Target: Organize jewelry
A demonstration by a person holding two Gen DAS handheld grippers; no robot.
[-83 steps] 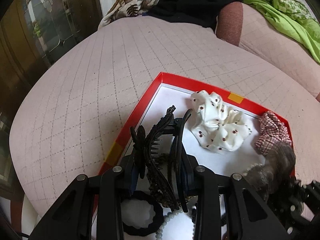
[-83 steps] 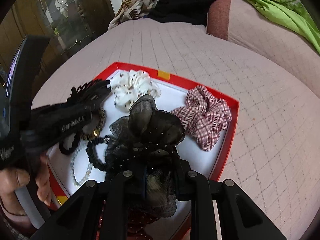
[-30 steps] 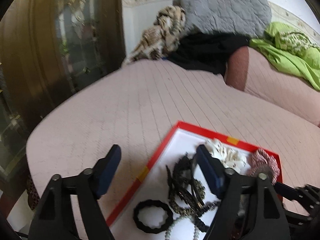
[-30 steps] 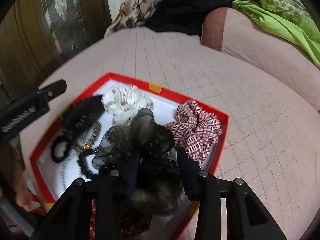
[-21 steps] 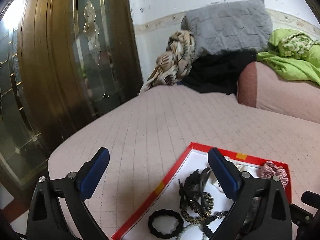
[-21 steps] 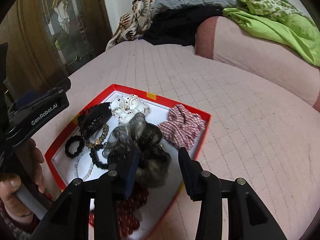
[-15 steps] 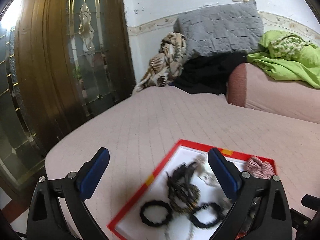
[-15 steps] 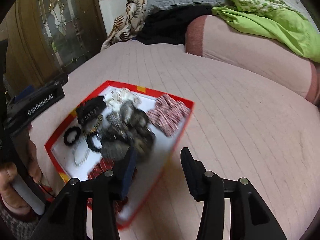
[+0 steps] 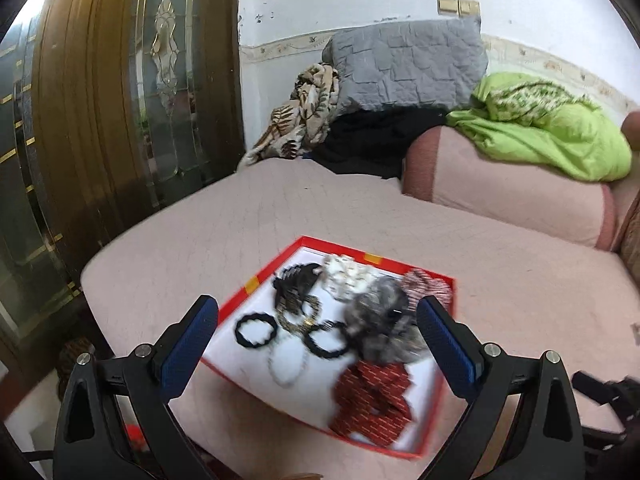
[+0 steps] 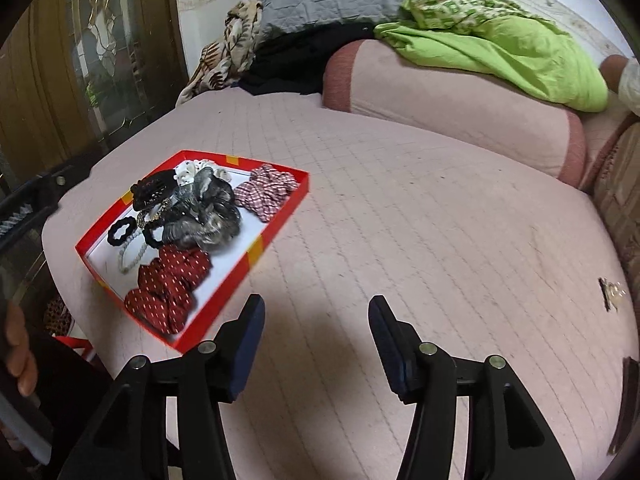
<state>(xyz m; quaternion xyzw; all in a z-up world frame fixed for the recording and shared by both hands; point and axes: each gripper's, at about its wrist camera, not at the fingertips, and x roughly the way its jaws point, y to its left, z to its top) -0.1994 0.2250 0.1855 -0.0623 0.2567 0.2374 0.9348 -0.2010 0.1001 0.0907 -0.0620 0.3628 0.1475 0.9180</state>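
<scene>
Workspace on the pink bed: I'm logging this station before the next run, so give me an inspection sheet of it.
Surface: pink quilted bed cover, mostly bare.
Job's things: red tray near the bed's edge holds a red dotted scrunchie, a plaid scrunchie, a grey sheer scrunchie, a black hair claw, black hair ties and a bead string.
Clutter: small object on the cover, too small to tell.
Grippers: left gripper wide open, empty; right gripper has just been opening, empty.
Cables: nothing seen.
Surroundings: green blanket, grey pillow, wooden door.
</scene>
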